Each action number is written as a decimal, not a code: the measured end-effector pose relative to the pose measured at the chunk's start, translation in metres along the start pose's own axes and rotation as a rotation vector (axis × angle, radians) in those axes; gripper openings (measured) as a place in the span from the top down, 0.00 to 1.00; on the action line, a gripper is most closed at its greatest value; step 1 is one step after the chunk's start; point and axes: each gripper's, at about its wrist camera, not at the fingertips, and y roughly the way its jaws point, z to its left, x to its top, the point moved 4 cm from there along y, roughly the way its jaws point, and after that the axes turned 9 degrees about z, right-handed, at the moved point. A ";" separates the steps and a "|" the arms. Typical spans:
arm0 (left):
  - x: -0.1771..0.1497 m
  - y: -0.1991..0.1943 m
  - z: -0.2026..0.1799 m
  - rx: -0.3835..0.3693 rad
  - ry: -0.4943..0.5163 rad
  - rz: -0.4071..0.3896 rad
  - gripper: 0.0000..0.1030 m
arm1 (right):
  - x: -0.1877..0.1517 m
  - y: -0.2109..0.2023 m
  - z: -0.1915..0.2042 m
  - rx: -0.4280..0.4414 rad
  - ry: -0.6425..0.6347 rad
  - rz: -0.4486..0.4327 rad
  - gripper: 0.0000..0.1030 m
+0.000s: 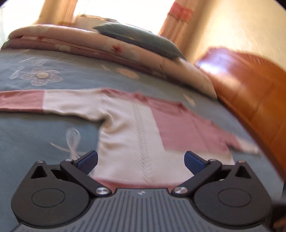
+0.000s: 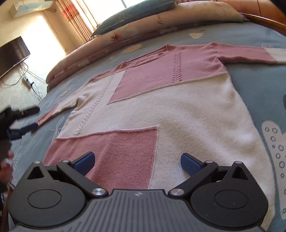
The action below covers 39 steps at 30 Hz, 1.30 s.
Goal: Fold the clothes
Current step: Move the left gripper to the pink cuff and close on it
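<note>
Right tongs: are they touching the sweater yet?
Cannot tell. In the right wrist view the right tongs stand open over the sweater hem, but no contact or gap shows plainly.

Open bedspread [image 2: 259, 85] all round the flat sweater [image 2: 178, 107].
Clear at 3 and 9 o'clock beside the spread sleeves; blocked at 12 by the rolled quilt [image 2: 125, 37] and pillow [image 2: 132, 16], at 2 by the wooden headboard [image 1: 250, 92].
</note>
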 end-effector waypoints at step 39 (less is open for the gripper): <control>0.064 0.021 0.351 0.076 -1.134 -0.228 0.64 | 0.058 0.015 0.139 0.327 -0.292 0.095 0.00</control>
